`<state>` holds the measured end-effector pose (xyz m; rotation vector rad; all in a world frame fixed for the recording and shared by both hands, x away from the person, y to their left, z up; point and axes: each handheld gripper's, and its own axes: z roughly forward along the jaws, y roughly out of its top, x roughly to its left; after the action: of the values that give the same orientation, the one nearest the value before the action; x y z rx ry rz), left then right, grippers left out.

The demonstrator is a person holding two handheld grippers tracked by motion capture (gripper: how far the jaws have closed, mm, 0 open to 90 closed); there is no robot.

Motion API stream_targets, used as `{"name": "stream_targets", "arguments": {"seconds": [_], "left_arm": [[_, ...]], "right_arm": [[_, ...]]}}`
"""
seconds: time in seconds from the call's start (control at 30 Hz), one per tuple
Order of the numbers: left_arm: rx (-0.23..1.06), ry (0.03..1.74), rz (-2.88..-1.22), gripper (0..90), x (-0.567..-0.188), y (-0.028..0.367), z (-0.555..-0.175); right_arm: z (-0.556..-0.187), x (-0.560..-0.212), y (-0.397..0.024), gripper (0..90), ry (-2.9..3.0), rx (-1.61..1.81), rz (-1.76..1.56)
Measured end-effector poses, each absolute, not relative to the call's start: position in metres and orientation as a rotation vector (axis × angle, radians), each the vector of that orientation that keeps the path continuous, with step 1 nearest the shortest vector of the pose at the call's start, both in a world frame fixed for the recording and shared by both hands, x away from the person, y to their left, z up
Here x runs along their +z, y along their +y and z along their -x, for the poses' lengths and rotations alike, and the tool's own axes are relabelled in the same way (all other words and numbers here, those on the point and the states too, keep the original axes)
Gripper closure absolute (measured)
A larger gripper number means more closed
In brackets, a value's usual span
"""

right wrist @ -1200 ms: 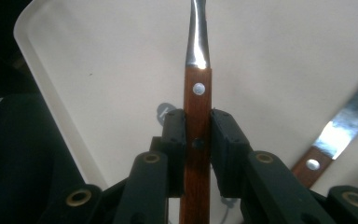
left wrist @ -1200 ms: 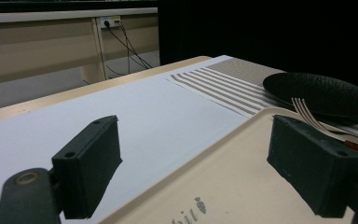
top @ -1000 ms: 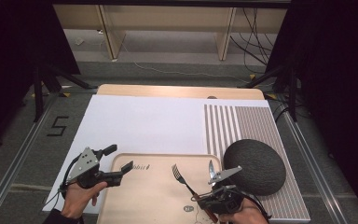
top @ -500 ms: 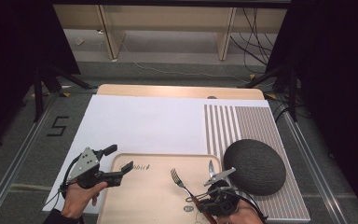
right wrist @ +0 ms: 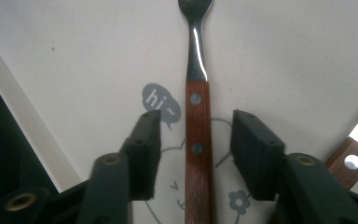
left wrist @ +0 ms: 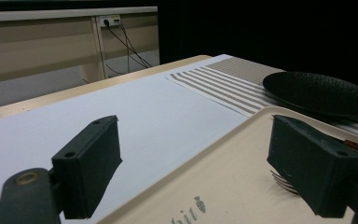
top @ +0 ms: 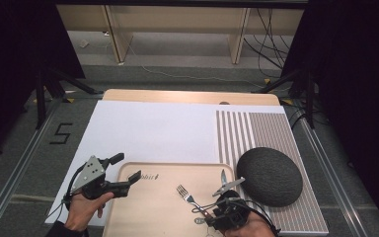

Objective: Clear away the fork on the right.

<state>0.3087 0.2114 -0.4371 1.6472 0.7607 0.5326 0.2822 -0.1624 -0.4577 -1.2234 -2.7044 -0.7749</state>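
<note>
A fork with a wooden handle lies on the pale tray, tines pointing away. My right gripper straddles the handle; its jaws have just been opening, and a gap shows on each side, so the pads do not press on it. From above, the right gripper sits at the tray's near right. A knife lies just right of the fork, its handle beside my right jaw. My left gripper hovers open over the tray's left edge with nothing between its pads.
A dark round plate rests on a striped placemat right of the tray. A white sheet covers the table beyond the tray. The plate and the fork tines also lie ahead of the left gripper.
The right hand has drawn back slightly toward the near edge and the fork has shifted a little with it. The left gripper has kept still.
</note>
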Motion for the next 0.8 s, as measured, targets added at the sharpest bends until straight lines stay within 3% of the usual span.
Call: {"name": "stream_targets", "arguments": {"seconds": [0.23, 0.53, 0.67, 0.8], "left_arm": [[0.530, 0.756, -1.643, 16.2, -0.437, 0.211, -0.309], [0.527, 0.752, -1.642, 16.6, -0.436, 0.211, -0.309], [0.525, 0.753, -1.640, 16.6, -0.436, 0.211, -0.308], [0.522, 0.743, -1.638, 16.6, -0.437, 0.210, -0.309]], "right_arm": [[-0.277, -0.450, -0.157, 31.0, -2.709, -0.846, 1.078], [-0.275, -0.442, -0.144, 22.6, -2.724, -0.906, 1.014], [-0.275, -0.441, -0.134, 27.9, -2.761, -0.889, 0.991], [-0.278, -0.443, -0.126, 40.3, -2.784, -0.873, 0.983]]}}
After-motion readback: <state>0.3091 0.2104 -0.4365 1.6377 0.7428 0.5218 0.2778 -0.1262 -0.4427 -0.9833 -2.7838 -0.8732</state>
